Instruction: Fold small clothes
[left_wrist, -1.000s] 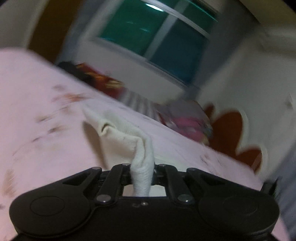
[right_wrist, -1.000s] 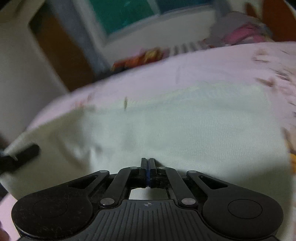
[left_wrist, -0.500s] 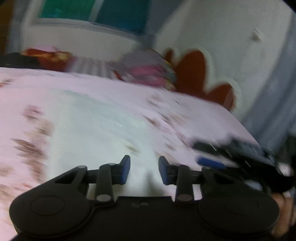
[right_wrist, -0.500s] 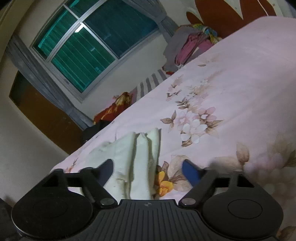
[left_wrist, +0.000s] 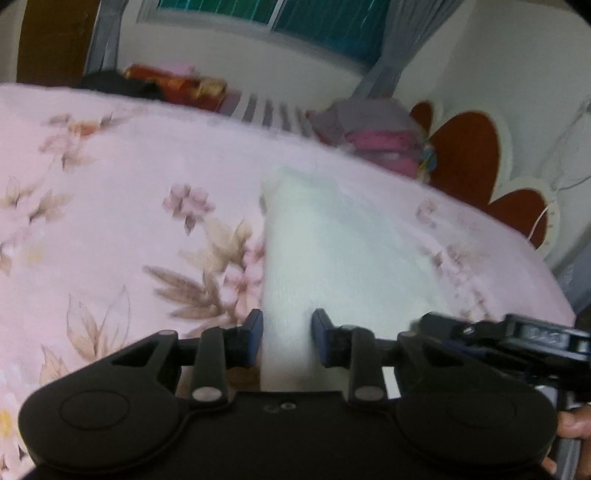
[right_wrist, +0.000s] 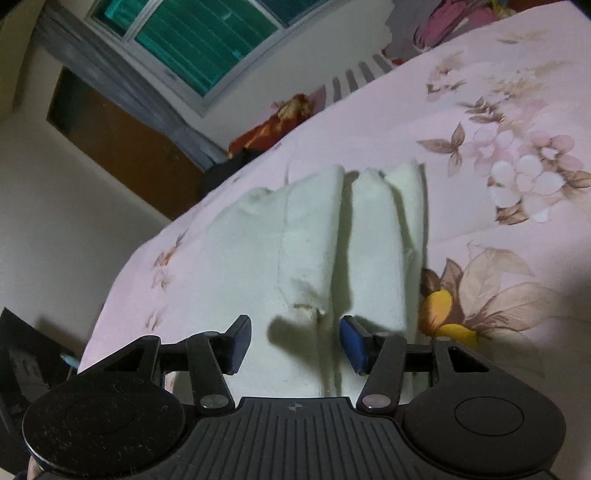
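The folded cream cloth lies on the pink flowered bedsheet, stretching toward 12 o'clock. The left gripper and the right gripper hover over its near end; both jaws, just closing slightly, stand apart, gripping nothing.

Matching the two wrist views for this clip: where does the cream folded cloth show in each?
Left wrist: the cream cloth runs from centre down between the gripper's fingers.
Right wrist: the cream cloth lies centre, in lengthwise folds, reaching down to the gripper.
Shared landmark: the teal window at the top.
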